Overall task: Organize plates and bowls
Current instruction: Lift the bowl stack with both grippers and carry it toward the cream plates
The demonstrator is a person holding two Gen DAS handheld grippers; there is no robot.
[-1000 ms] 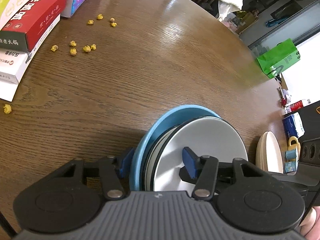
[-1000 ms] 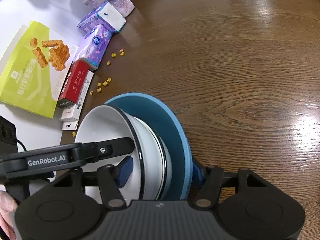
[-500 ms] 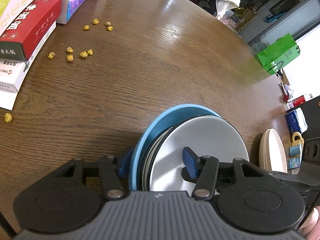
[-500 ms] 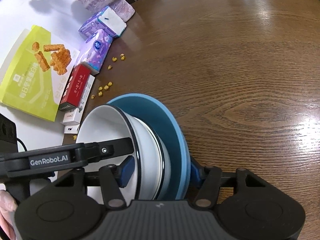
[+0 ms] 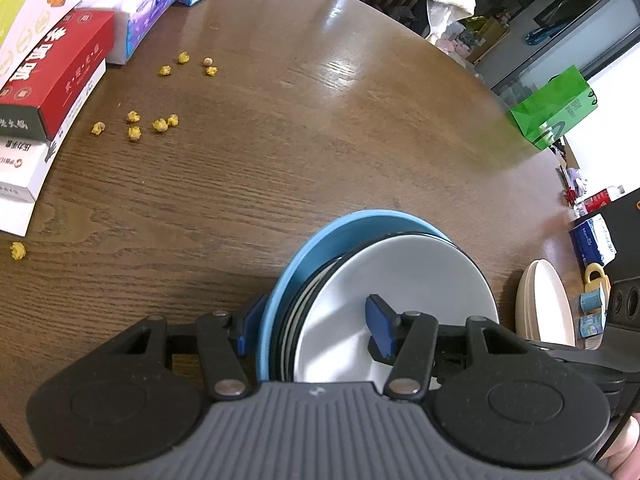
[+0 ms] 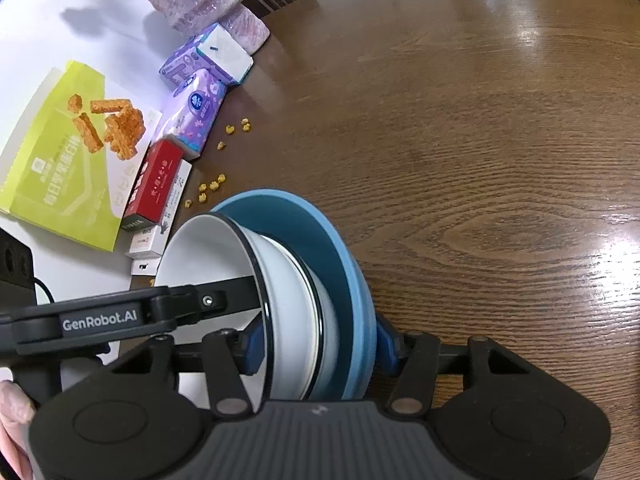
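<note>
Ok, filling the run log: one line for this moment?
left tool: shut on dish stack | right tool: shut on dish stack | dish stack: on edge, above table

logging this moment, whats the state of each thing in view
left hand-held gripper: shut on dish stack
right hand-held gripper: shut on dish stack
dish stack: nested, held on edge, above the table
blue plate: outermost in stack
yellow crumbs: scattered on table
</note>
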